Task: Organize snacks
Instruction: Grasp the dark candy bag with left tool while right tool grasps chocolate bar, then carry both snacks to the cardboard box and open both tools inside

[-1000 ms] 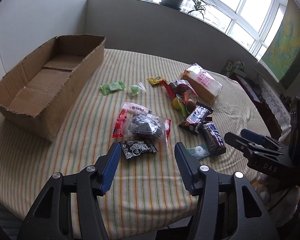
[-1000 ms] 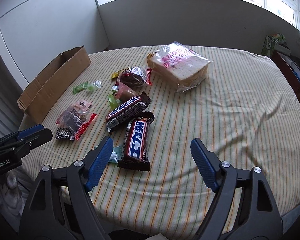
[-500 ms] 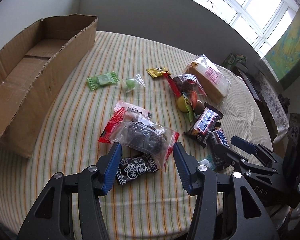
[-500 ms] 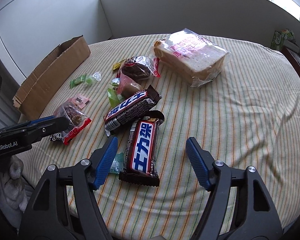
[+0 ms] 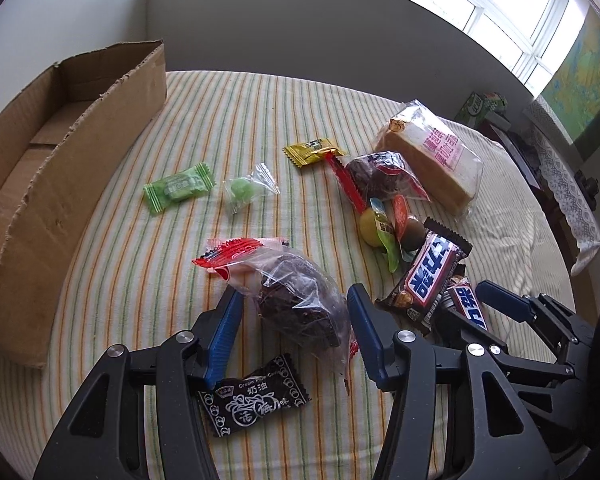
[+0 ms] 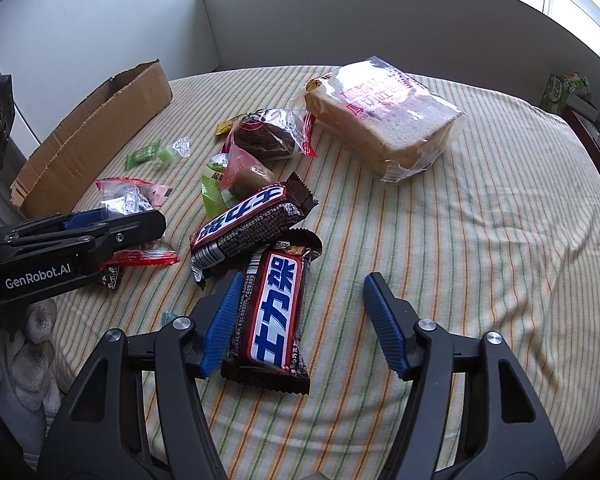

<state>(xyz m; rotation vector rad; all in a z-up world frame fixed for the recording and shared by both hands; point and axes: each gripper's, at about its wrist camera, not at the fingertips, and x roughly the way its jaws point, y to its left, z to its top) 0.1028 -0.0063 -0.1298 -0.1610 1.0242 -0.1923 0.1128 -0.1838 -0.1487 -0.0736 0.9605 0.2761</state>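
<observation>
Left wrist view: the left tool (image 5: 294,312), fingers apart, straddles a clear red-edged bag of dark cake (image 5: 296,300) on the striped desk (image 5: 220,112); closing gently mid-bag should avoid crushing it, while the right tool (image 6: 302,312) gapes over a chocolate bar (image 6: 274,316).

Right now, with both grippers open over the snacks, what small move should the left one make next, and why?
Probably close the left gripper: its open fingers already straddle the clear red-edged bag of dark cake, which lies loose on the striped tablecloth, with the cardboard box nearby.
</observation>
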